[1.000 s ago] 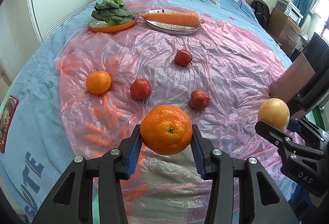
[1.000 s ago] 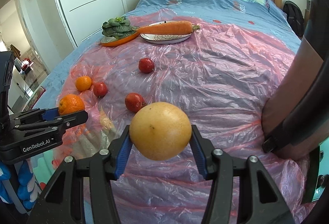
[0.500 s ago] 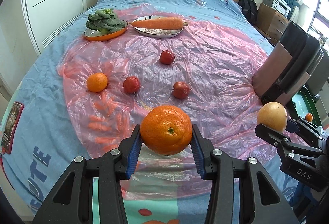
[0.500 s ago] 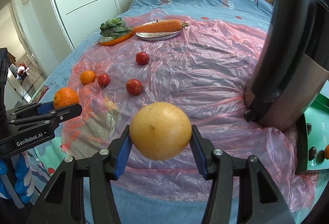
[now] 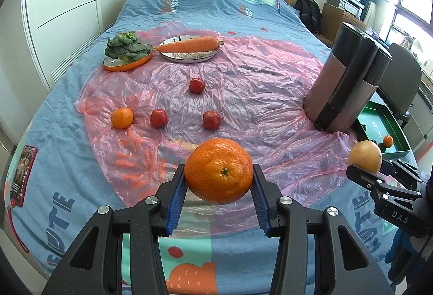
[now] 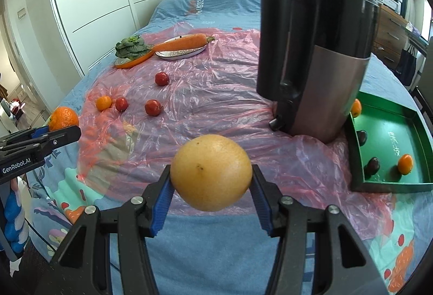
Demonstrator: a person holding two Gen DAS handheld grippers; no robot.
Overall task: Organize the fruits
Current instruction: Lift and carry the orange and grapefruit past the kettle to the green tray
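You've got a large orange [image 5: 219, 171] clamped in the left tool [image 5: 219, 186], lower centre of the left wrist view, blue pads on its two sides at the widest girth. The right tool [image 6: 211, 181] is clamped the same way on a yellow grapefruit [image 6: 212, 171], lower centre of the right wrist view. Both are lifted off the bed.

Handling, my read: both fruits are firm and round with pebbly skin, so the ribbed pads should hold; the grapefruit looks the heavier one. Keep hold across the equator; a hold toward either end would likely squirt it out. No need to squeeze harder, peel bruises.

Still loose on the pink plastic sheet [image 5: 243, 94]: a small mandarin [image 5: 122, 118] at mid left and three small red fruits [image 5: 159, 118] around frame centre, well apart from each other.

Likely destination is the green tray [image 6: 360, 175] at the right edge of the right view, already holding two small oranges and two dark fruits, with bare floor between them.

Watch:
- The black-and-steel juicer [image 6: 316, 56] stands just beside the tray's far-left corner; come in from the near side.
- Tray has a raised rim; clear it before lowering.
- Tray sits near the bed's edge, and the sheet is crinkled and slick, so anything dropped could roll off.
- Two tools side by side: go in one at a time.

Carrot plate [image 5: 189, 56] and greens [image 5: 125, 47] at upper left are well out of the way.
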